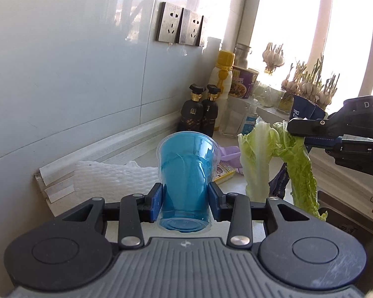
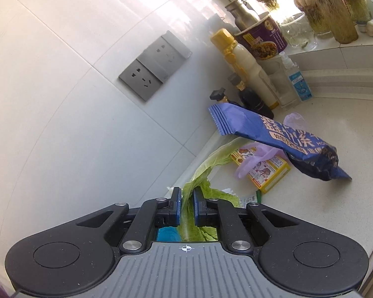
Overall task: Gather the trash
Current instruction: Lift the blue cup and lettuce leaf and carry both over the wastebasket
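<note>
A clear plastic cup (image 1: 186, 154) with a blue lining sits upright between the blue pads of my left gripper (image 1: 185, 191), which is shut on its lower half, lifted off the counter. My right gripper (image 1: 298, 128) comes in from the right, shut on pale green cabbage leaves (image 1: 258, 159) that hang down from it. In the right wrist view the leaf (image 2: 186, 213) runs between the nearly closed jaws of the right gripper (image 2: 186, 193). A blue snack wrapper (image 2: 281, 144) hangs in the air beside the leaves; I cannot tell how it is held.
On the counter lie a white foam net (image 1: 112, 176), a yellow box (image 2: 263, 168) and a purple glove (image 2: 256, 159). Bottles (image 1: 201, 114) and a noodle cup (image 1: 243, 82) stand in the corner. Wall sockets (image 1: 179, 24) are above. A sink (image 1: 348, 226) lies lower right.
</note>
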`<state>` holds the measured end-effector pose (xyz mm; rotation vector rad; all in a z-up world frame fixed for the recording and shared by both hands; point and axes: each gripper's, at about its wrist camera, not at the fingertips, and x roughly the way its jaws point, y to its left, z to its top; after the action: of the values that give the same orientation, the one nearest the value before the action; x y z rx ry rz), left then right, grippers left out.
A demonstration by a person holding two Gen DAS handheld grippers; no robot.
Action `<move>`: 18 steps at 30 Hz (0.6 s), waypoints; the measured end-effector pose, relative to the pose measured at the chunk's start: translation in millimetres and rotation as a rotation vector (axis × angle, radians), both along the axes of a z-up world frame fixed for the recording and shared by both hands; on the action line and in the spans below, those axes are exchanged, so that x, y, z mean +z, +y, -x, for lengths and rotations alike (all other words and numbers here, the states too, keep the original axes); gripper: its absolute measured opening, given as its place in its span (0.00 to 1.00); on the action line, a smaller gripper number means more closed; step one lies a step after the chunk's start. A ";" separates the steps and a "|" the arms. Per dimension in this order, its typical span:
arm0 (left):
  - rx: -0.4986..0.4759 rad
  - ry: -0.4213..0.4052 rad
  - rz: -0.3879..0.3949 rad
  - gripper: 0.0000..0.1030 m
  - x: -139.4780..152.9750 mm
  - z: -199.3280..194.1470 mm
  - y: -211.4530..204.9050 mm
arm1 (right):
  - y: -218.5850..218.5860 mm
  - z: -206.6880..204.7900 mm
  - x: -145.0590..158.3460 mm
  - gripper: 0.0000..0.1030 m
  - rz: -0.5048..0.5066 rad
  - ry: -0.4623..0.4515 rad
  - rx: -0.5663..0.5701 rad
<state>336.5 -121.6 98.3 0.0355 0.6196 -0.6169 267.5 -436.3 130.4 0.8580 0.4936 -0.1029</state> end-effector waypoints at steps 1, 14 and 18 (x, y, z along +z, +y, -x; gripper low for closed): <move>0.000 -0.005 -0.002 0.34 1.5 3.0 2.5 | 0.7 2.9 4.0 0.10 0.004 -0.013 0.001; 0.018 -0.051 -0.021 0.34 21.5 23.5 15.1 | 8.2 29.9 43.3 0.09 0.016 -0.151 0.049; 0.020 -0.042 -0.021 0.35 18.4 24.8 17.6 | 11.5 30.8 34.2 0.09 0.024 -0.113 0.055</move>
<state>311.7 -103.9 116.6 0.0614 0.5848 -0.5888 236.7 -424.8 164.6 0.8218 0.4092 -0.0098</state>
